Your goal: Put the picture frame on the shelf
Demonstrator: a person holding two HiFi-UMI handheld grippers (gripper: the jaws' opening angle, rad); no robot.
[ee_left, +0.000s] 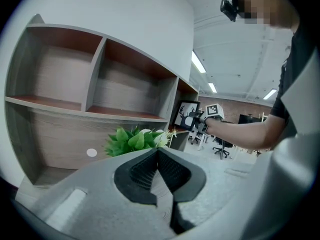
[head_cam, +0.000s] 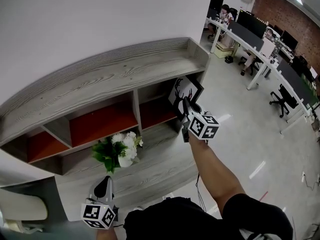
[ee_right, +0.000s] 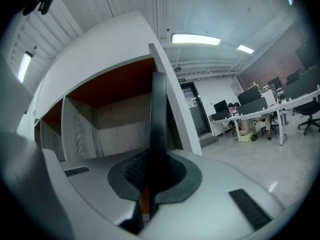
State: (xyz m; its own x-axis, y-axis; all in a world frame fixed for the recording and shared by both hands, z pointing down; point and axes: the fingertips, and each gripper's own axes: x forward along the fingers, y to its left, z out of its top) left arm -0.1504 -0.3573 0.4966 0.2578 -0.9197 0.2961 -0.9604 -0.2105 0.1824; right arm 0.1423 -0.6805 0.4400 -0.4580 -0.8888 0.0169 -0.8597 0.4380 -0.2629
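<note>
Black-and-white picture frame (head_cam: 181, 91); grey woodgrain shelf (head_cam: 100, 79), orange-red inside.

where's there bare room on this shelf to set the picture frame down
The right compartment, beside the held picture frame, the middle compartment and the left compartment all look bare. So does the shelf top. The lower ledge is free right of the potted flowers, crowded only around them.

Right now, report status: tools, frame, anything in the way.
Right tool shut on picture frame, upright, at the shelf's right-end compartment. Left tool shut, empty. Flower pot sits off to the left, apart from the frame.
</note>
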